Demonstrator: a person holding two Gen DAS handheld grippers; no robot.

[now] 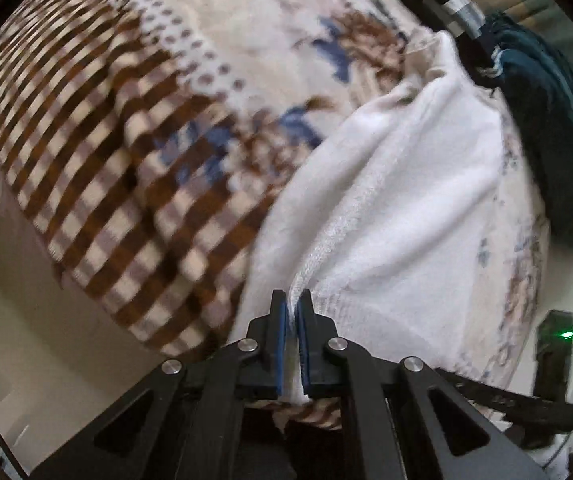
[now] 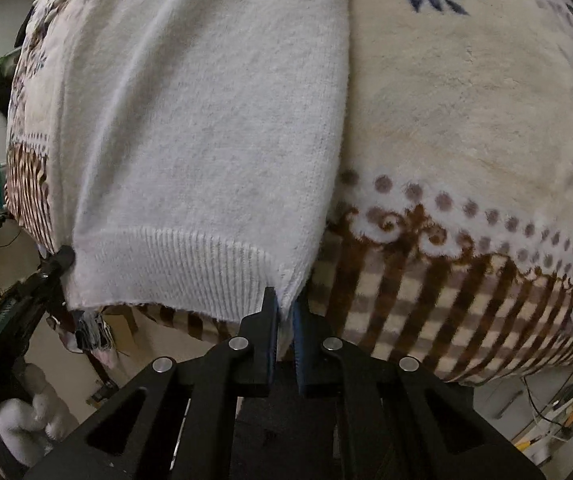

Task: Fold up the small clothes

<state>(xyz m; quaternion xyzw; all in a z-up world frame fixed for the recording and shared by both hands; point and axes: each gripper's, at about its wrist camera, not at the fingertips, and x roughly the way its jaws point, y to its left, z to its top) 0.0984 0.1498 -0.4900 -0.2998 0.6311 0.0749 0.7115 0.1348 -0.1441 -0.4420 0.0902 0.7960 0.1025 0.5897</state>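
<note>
While hand-held grippers [image 1: 292, 300] [image 2: 284, 300] pinch sweater [image 2: 206, 120], blanket [image 2: 466, 100] underlies.

We see our left gripper [image 1: 292, 300] as matte black plastic: two angular fingers lined with blue pads [image 1: 282, 344], driven by black linkage bars with triangular cut-outs and four round silver pivot pins. Our right gripper [image 2: 284, 300] has the same build. At the lower left of the right wrist view, a hand [image 2: 32, 424] wears a fuzzy white glove.
</note>
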